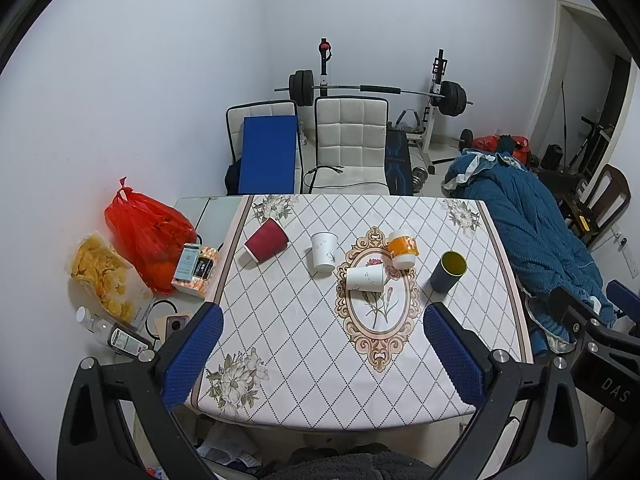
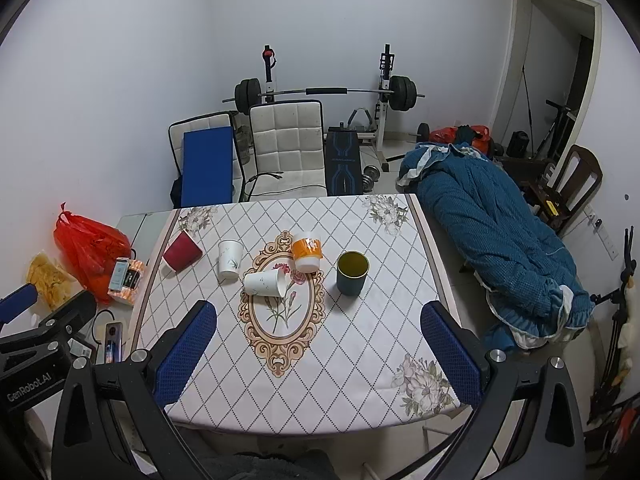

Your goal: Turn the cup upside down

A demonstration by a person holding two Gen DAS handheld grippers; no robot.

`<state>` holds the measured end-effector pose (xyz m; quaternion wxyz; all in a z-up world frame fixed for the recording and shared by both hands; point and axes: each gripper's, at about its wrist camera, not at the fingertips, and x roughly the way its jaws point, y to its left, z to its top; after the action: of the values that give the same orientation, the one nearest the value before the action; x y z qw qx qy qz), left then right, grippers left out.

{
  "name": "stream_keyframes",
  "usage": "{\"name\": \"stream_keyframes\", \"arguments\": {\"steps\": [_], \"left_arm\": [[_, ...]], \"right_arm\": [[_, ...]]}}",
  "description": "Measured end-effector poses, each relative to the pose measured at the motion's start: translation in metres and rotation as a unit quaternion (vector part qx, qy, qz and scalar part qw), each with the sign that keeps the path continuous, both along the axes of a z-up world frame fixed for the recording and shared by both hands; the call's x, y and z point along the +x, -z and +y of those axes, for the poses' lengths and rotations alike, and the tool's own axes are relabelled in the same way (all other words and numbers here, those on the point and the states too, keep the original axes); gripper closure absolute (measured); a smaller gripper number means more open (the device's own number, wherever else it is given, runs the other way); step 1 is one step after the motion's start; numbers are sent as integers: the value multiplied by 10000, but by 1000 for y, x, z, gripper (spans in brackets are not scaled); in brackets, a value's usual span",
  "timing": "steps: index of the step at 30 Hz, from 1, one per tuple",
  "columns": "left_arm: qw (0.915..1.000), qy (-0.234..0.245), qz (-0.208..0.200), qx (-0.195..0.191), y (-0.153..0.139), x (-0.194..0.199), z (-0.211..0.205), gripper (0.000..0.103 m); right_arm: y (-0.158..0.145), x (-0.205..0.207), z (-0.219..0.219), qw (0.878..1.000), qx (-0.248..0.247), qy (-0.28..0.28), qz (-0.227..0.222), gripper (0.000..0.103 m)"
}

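Note:
Several cups sit on the patterned tablecloth (image 1: 304, 344). A dark blue cup with a yellow inside (image 1: 448, 272) (image 2: 352, 273) stands upright, mouth up. A white paper cup (image 1: 365, 279) (image 2: 265, 283) lies on its side. Another white paper cup (image 1: 324, 251) (image 2: 229, 258), an orange-and-white cup (image 1: 403, 248) (image 2: 307, 254) and a red cup (image 1: 265, 245) (image 2: 182, 255) stand mouth down, the red one tilted. My left gripper (image 1: 320, 354) and right gripper (image 2: 318, 354) are both open and empty, held above the table's near edge, well short of the cups.
A red plastic bag (image 1: 146, 236), a bag of chips (image 1: 104, 276), small boxes (image 1: 196, 268) and a bottle (image 1: 116, 334) crowd the table's left side. Two white chairs (image 1: 350, 144) and a barbell rack stand behind. A blue quilt (image 2: 504, 248) lies to the right.

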<state>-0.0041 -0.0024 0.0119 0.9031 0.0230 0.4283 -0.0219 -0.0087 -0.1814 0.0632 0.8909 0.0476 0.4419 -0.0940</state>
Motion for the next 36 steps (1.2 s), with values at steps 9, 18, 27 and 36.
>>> {"name": "stream_keyframes", "arguments": {"steps": [9, 18, 27, 36], "left_arm": [[10000, 2, -3, 0, 0, 0, 0, 0], [10000, -4, 6, -9, -1, -1, -1, 0], [10000, 10, 1, 2, -3, -1, -5, 0], [10000, 20, 39, 8, 0, 1, -14, 0]], "right_arm": [[0, 0, 0, 10000, -47, 33, -53, 0], [0, -3, -2, 10000, -36, 32, -65, 0], [-1, -6, -4, 9999, -23, 49, -85, 0], [0, -8, -5, 10000, -3, 51, -72, 0]]}}
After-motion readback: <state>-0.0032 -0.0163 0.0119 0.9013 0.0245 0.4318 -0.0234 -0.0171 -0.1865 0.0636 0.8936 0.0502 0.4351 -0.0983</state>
